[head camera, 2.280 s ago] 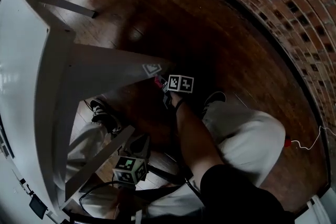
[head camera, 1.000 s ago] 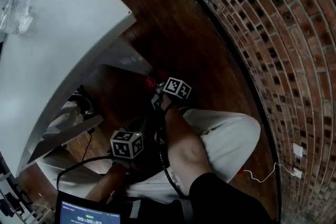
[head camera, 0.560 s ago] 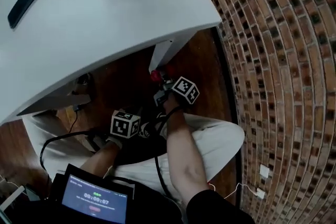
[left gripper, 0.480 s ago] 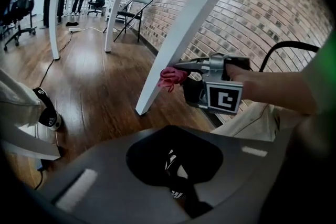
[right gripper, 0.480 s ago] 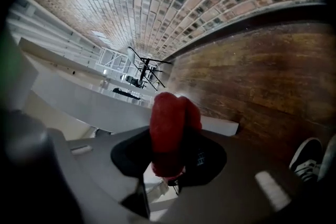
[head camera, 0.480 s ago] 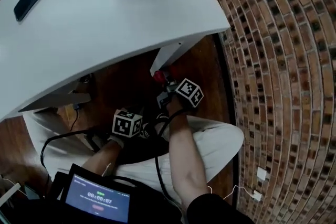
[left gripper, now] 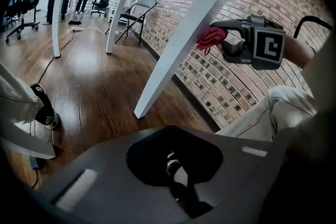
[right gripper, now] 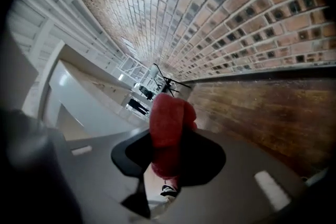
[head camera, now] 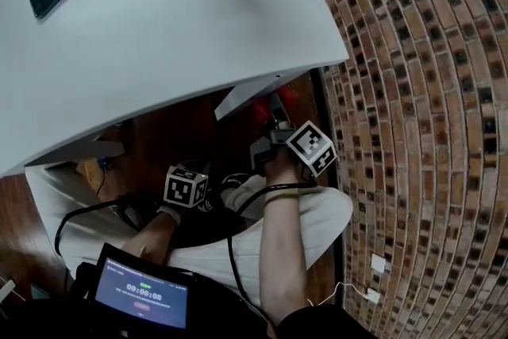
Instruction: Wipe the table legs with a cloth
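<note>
Two grippers are in your hands: the left gripper [left gripper: 176,165] hangs low with its jaws together on nothing, and the right gripper [right gripper: 168,168] has its jaws clamped on the red cloth [right gripper: 167,131], held against the white table leg [left gripper: 178,50] just under the surface [head camera: 159,28].

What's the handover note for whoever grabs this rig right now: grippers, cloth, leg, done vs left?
Right gripper: shut on the red cloth, pressing it against the slanted white table leg by the brick wall, high up, just under the tabletop.
Left gripper: low over the person's lap, jaws look together, nothing between them.
Done: cloth is in hand and on the leg; how much is wiped can't be told.
Left: probably work down this leg to its foot, then the far legs.
</note>
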A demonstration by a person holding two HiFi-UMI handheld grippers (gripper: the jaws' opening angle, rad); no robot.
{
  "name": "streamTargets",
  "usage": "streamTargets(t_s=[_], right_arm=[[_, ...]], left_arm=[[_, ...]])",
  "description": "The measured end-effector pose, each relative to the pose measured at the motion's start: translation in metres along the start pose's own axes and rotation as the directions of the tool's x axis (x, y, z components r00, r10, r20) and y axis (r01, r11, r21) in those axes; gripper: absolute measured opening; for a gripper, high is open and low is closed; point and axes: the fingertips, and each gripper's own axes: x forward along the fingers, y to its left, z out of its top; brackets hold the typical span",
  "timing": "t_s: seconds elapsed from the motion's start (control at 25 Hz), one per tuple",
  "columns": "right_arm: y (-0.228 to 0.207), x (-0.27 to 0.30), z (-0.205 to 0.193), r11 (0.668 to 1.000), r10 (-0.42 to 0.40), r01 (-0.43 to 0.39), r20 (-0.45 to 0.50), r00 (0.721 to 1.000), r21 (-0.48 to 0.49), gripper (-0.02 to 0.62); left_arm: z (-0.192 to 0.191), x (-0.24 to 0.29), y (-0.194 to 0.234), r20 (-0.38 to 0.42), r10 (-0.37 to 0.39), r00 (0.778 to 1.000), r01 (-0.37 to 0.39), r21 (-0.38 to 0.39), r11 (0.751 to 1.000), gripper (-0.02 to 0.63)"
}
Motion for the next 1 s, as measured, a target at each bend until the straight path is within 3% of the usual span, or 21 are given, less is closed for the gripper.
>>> streamTargets(t_s=[0.16,0.28,0.36,0.4,0.44,0.6,0.84,1.0], right_arm=[[0.064,-0.021,0.054,0.979,0.161,-0.148,0.089,0.983,-0.139,0.107],[0.122,-0.043,0.094,0.918,0.315,-0.267,0.128,0.940,-0.293,0.107],[0.155,-0.059,0.114,0.878,0.411,-0.349,0.142,0.900,-0.327,0.107],[0.165,-0.063,0.118,0.864,0.439,-0.376,0.137,0.888,-0.334,0.080],[0.170,-0.065,0.118,0.855,0.454,-0.392,0.124,0.882,-0.340,0.100],[0.160,-0.053,0.107,0.836,0.492,-0.451,0.064,0.868,-0.314,0.100],[0.099,-0.017,0.071,0.877,0.453,-0.448,-0.014,0.892,-0.173,0.100],[0.065,0.009,0.043,0.883,0.453,-0.460,-0.081,0.888,-0.097,0.100]], left_arm=[[-0.005,0.000,0.003,-0.017,0.014,1.000,-0.014,0.001,1.000,0.002],[-0.009,0.000,0.003,-0.033,0.023,0.999,-0.023,0.006,1.000,0.002],[-0.008,0.001,0.002,-0.035,0.022,0.999,-0.022,0.013,1.000,0.002],[-0.008,0.002,0.002,-0.036,0.021,0.999,-0.021,0.016,1.000,0.002],[-0.009,0.003,0.003,-0.038,0.022,0.999,-0.021,0.020,1.000,0.002],[-0.014,0.004,0.004,-0.054,0.024,0.998,-0.022,0.025,0.999,0.002],[-0.017,0.004,0.007,-0.065,0.037,0.997,-0.035,0.030,0.999,0.002],[-0.021,0.006,0.011,-0.083,0.047,0.995,-0.044,0.032,0.999,0.002]])
